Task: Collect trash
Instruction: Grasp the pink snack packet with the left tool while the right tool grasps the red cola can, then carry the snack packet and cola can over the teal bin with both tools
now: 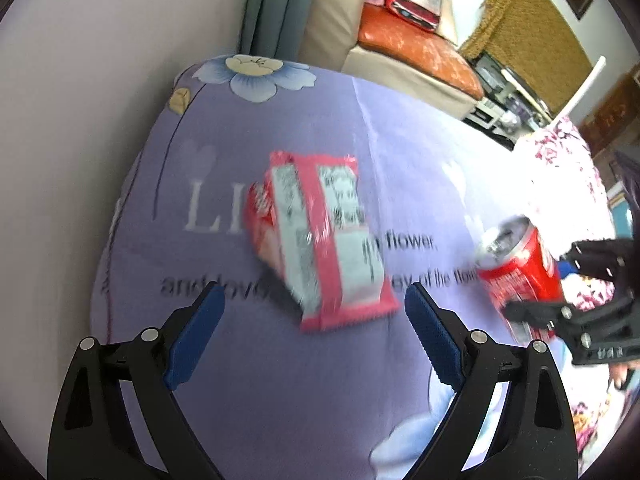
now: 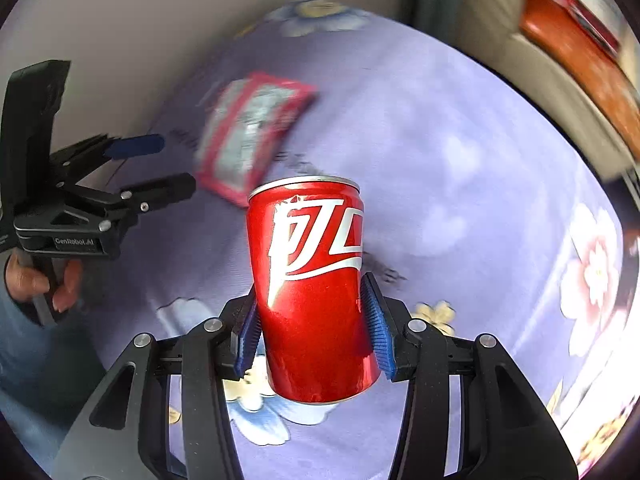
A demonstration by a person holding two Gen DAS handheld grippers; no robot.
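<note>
right wrist: can (image 2: pixel 312 292) label; left wrist: can's open top

A red drink can (image 2: pixel 310 292) with white lettering and a silver top stands above the lilac flowered tabletop (image 2: pixel 460 160), clamped at its sides between blue ridged pads. Beyond it on the tabletop lies a snack packet (image 1: pixel 320 236), red-edged with a pale printed back facing up, flat and crumpled, near the can and apart from it.
</note>
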